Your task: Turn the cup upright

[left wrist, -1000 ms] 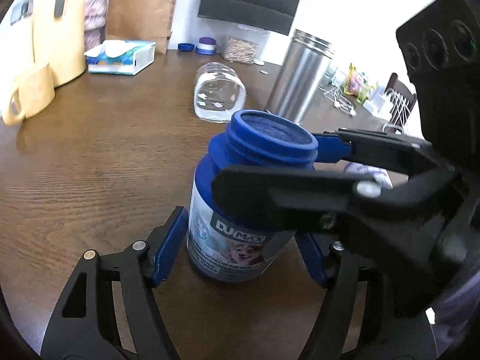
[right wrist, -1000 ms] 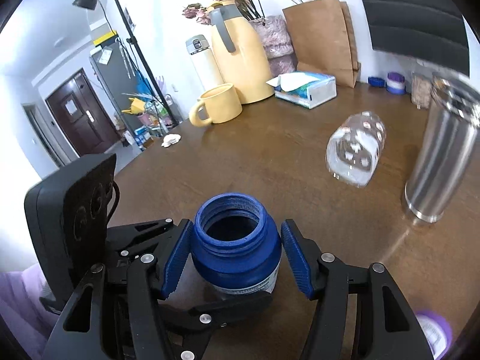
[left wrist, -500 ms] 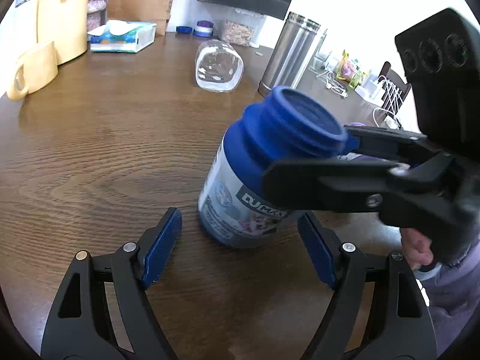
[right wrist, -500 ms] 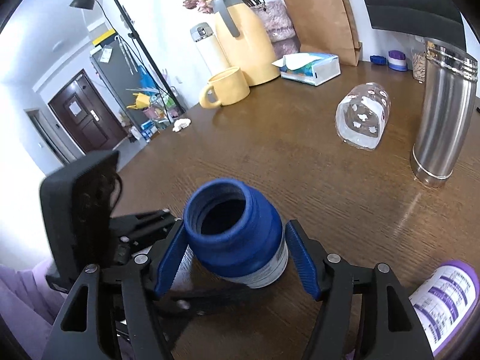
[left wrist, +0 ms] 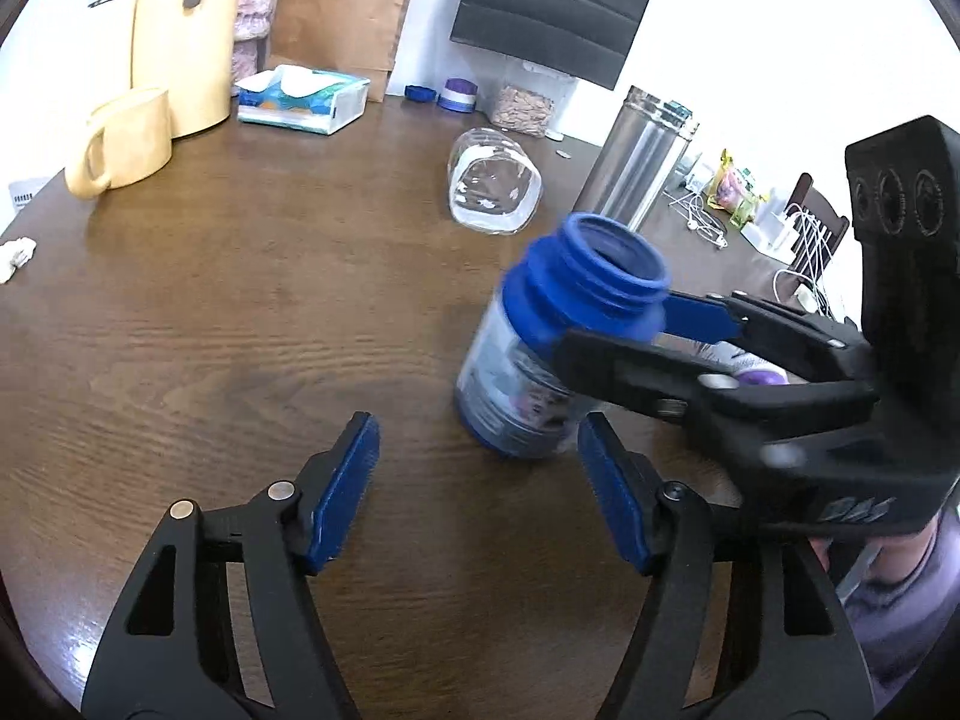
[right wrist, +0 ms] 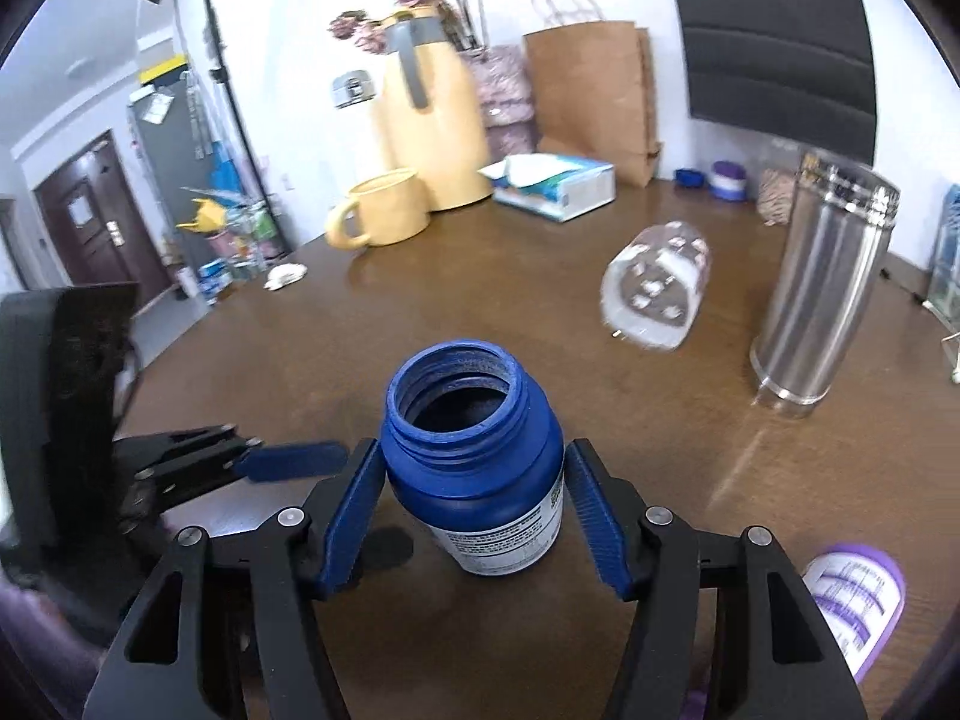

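Observation:
A clear glass cup [left wrist: 495, 189] [right wrist: 657, 294] lies on its side on the brown wooden table [left wrist: 210, 312], mouth toward the cameras, far from both grippers. In front of it, a lidless blue jar [left wrist: 540, 348] [right wrist: 474, 468] is tilted, and my right gripper [right wrist: 474, 480] [left wrist: 606, 330] is shut on its neck. My left gripper [left wrist: 477, 489] stands open just below the jar with nothing between its fingers; its blue pad [right wrist: 294, 459] shows left of the jar in the right wrist view.
A steel tumbler [left wrist: 645, 162] [right wrist: 822, 282] stands right of the cup. At the back are a yellow mug [left wrist: 123, 141], a yellow jug [left wrist: 180, 42], a tissue box [left wrist: 303, 99] and a paper bag [left wrist: 342, 6]. A purple-labelled bottle [right wrist: 852, 600] lies near right.
The right gripper has carried the blue jar rightward, out from between the open left fingers, and tipped it. The glass cup has not moved.

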The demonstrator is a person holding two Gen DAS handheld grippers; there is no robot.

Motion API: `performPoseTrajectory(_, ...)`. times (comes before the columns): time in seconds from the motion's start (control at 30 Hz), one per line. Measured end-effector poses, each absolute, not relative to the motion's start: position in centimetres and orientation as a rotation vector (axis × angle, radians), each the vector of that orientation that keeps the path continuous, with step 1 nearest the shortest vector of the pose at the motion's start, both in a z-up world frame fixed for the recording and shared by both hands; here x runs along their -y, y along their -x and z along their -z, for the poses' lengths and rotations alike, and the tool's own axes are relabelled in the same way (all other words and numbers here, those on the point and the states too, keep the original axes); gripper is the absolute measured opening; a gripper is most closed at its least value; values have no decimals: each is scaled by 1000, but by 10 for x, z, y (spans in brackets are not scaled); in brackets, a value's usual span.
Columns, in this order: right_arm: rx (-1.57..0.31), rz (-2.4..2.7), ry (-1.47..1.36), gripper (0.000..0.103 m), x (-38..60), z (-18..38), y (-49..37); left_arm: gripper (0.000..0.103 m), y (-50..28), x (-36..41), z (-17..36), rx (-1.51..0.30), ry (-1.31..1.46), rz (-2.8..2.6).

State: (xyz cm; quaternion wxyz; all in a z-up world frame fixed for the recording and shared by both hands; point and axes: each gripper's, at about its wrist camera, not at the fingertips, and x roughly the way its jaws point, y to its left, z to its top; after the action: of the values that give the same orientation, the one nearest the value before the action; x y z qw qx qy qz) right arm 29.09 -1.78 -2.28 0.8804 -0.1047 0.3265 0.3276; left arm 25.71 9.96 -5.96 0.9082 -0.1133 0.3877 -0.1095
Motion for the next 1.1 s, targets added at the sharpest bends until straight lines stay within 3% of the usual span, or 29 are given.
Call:
performPoseTrajectory(0.2, -705, -637, 227, 69, 17, 16, -286, 65, -253, -96, 53, -780, 236, 187)
performPoseTrajectory(0.27, -679, -637, 220, 79, 24, 5, -271, 74, -248, -95, 51, -766, 232, 184)
performPoseTrajectory(0.33, -657, -624, 206, 82, 35, -5, -258, 78, -240, -93, 46, -751, 216, 175)
performPoseTrajectory(0.67, -602, -539, 171, 82, 90, -33, -175, 89, -181, -75, 13, -674, 138, 144)
performPoseTrajectory(0.97, -517, -515, 209, 83, 128, -39, -46, 103, -74, -46, -24, -538, 62, 98)
performPoseTrajectory(1.1, -471, -515, 207, 86, 143, -28, 12, 103, -19, -34, -31, -491, 37, 38)
